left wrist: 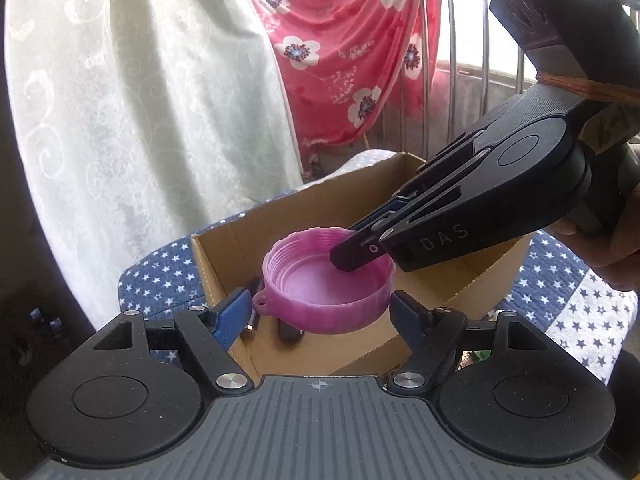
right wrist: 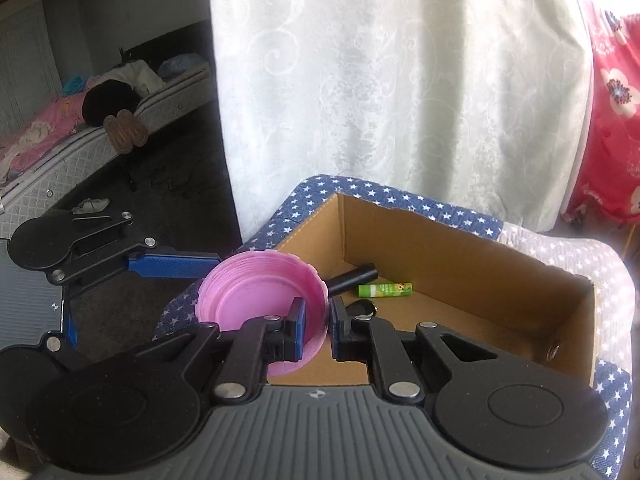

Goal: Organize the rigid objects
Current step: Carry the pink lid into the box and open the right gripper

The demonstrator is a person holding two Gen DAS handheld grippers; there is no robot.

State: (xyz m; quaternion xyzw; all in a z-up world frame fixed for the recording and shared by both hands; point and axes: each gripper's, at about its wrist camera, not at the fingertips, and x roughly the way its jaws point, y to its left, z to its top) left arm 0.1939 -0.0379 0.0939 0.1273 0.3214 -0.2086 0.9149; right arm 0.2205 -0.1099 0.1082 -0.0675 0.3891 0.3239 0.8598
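A big pink threaded lid hangs open side up over the left end of a cardboard box. My right gripper is shut on the lid's rim, one finger inside and one outside; it also shows from the right in the left wrist view. My left gripper is open, its blue-padded fingers either side of the lid without touching it; it also shows in the right wrist view. Inside the box lie a black cylinder, a green tube and a small dark object.
The box sits on a blue star-print cushion. A white curtain hangs behind it. A red floral cloth drapes over a metal railing. A mattress lies on the dark floor to the left.
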